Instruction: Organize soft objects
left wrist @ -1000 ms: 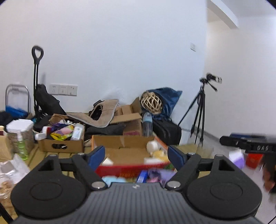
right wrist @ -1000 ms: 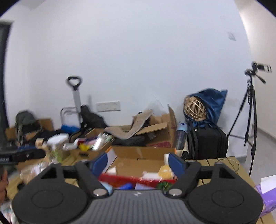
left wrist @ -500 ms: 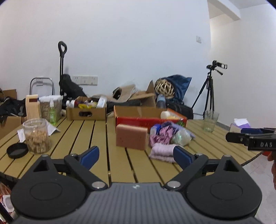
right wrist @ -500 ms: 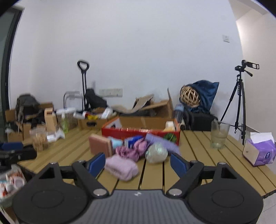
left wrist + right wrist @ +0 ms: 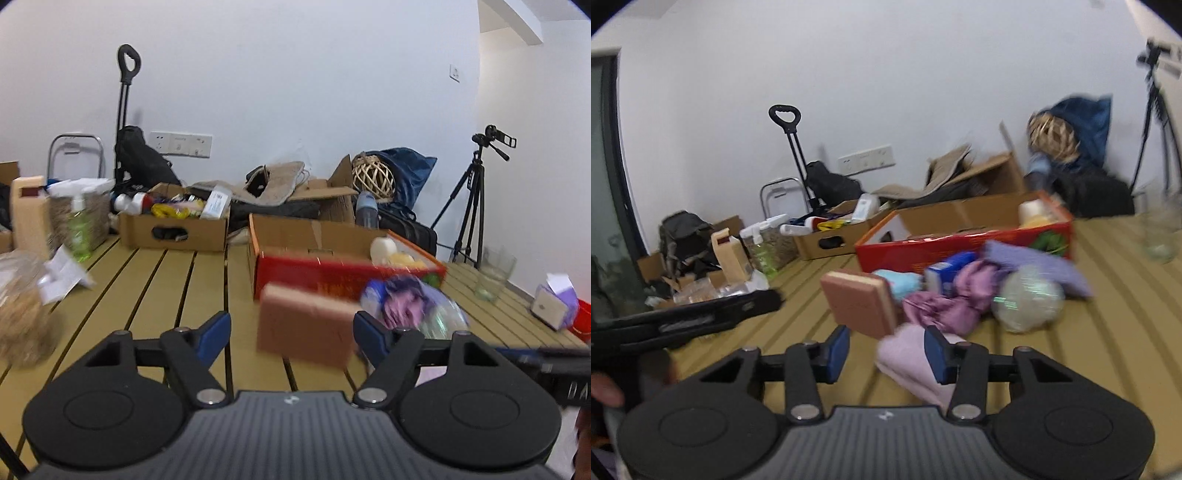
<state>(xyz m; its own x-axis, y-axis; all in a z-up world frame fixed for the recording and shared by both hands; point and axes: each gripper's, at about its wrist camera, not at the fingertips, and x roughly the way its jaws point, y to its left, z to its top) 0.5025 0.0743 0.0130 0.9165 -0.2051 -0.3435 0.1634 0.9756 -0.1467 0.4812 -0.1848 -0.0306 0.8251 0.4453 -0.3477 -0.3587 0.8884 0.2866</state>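
Slatted wooden surface (image 5: 177,295), cluttered at the far edge.

Left tool (image 5: 291,332): jaws apart, having just been closing; the sponge (image 5: 306,328) stands beyond and between the blue pads, whether touched cannot be told through blur.

Right tool (image 5: 886,350): jaws apart though narrower, having just been closing; the pink cloth (image 5: 916,362) lies between the pads, its near edge against the right pad (image 5: 936,354), not visibly pinched.

Soft objects, heaped in front of the red box (image 5: 960,247):
- sponge, pinkish-brown block, upright, at the heap's left end;
- pink cloth, folded, nearest the cameras;
- mauve fabric (image 5: 945,302), crumpled, behind the pink cloth;
- light blue cloth (image 5: 901,282), beside the sponge;
- lilac cloth (image 5: 1034,266), against the box front;
- clear netted ball (image 5: 1027,302), right of the mauve fabric;
- blue-and-white pack (image 5: 943,275).

Elsewhere: glass (image 5: 495,273) and tissue box (image 5: 554,308) to the right; brown box (image 5: 173,229) at the back.
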